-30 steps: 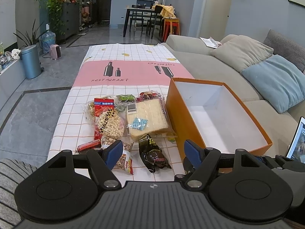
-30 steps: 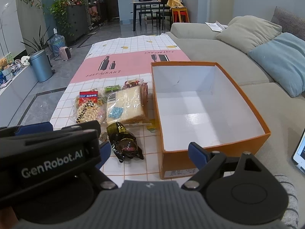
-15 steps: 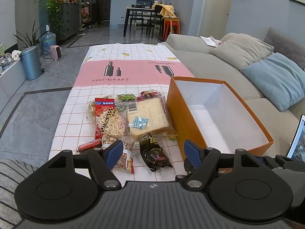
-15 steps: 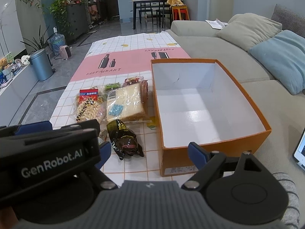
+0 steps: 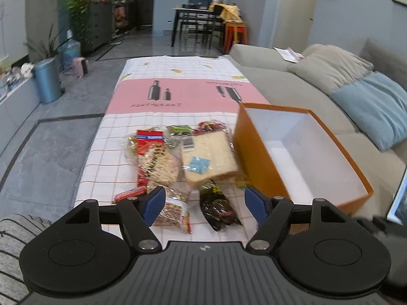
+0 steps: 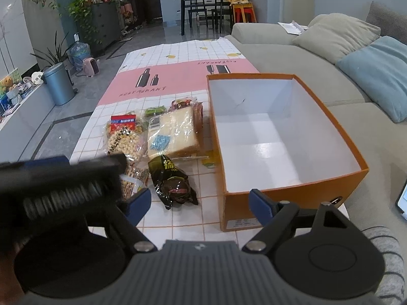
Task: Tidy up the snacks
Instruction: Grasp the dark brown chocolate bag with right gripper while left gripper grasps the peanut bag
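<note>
Checked tablecloth (image 5: 183, 76) with pink band covers the low table. Grey sofa (image 6: 292, 58) runs along the table's right edge, beige cushion (image 6: 335, 35) and light blue cushion (image 6: 376, 73) on it, papers (image 6: 292, 27) on its far end. Blue-grey bin (image 6: 58, 84) on the floor off the table's left edge, water jug (image 6: 80, 50) and small pink appliance (image 6: 90, 66) behind it. Dark dining table (image 6: 203, 5) with chairs at the back, orange stool (image 6: 245, 12) beside it. Leafy plants (image 6: 84, 7) on a dark cabinet (image 6: 105, 25), far left. Screen edge (image 6: 402, 198) at far right.
</note>
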Demonstrator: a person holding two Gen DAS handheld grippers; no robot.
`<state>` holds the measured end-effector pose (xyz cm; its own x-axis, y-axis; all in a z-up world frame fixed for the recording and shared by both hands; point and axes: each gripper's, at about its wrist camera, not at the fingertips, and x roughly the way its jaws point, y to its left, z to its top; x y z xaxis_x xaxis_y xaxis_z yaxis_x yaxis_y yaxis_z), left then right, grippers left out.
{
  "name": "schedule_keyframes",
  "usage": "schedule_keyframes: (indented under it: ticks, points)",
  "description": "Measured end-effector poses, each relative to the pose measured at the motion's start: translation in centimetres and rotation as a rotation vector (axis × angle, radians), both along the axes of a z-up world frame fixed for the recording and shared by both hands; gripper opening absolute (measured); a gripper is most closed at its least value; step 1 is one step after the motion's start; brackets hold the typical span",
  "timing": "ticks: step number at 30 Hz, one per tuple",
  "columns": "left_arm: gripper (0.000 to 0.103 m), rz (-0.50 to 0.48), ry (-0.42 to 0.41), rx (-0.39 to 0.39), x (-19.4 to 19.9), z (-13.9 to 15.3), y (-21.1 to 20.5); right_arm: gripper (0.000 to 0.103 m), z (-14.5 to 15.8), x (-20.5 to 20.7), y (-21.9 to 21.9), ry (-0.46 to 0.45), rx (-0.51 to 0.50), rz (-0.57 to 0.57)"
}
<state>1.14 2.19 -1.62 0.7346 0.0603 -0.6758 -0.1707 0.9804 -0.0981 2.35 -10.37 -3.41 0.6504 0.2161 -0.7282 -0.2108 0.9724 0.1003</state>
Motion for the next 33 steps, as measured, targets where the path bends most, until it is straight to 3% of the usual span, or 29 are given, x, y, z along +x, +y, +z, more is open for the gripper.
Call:
schedule_keyframes:
  ticks: [9, 13, 16, 20, 22, 27, 29, 30, 33]
  points:
    - [0.083, 0.207, 0.035, -0.033, 1.8, -1.1, 8.5, 0.082, -1.9, 0.0, 1.8, 0.019, -0.006, 0.038]
    - [0.083, 0.246, 0.071, -0.038, 2.6, -2.0, 10.9, 0.081, -2.8, 0.6, 3.6, 0.015, -0.014, 0.073]
    - [0.083, 0.261, 0.095, -0.041, 2.9, -2.7, 11.9, 0.081, -3.9, 1.9, 5.5, 0.009, -0.045, 0.12]
    - [0.083, 0.273, 0.123, -0.048, 3.3, -3.4, 12.5, 0.077, -5.7, 4.3, 8.6, 0.027, -0.163, 0.179]
    - [0.083, 0.27, 0.131, -0.045, 3.5, -3.5, 12.5, 0.076, -6.7, 5.6, 9.9, 0.047, -0.231, 0.179]
    - [0.083, 0.249, 0.135, -0.03, 3.6, -3.8, 12.1, 0.076, -9.2, 8.0, 10.9, 0.118, -0.287, 0.15]
    - [0.083, 0.24, 0.135, -0.033, 3.9, -4.0, 12.0, 0.072, -10.3, 8.7, 11.0, 0.149, -0.295, 0.149]
    - [0.083, 0.238, 0.135, -0.032, 3.9, -4.1, 11.9, 0.064, -10.9, 9.1, 10.9, 0.17, -0.284, 0.144]
    - [0.083, 0.236, 0.137, -0.023, 4.1, -4.3, 11.8, 0.059, -12.0, 10.1, 9.7, 0.207, -0.194, 0.095]
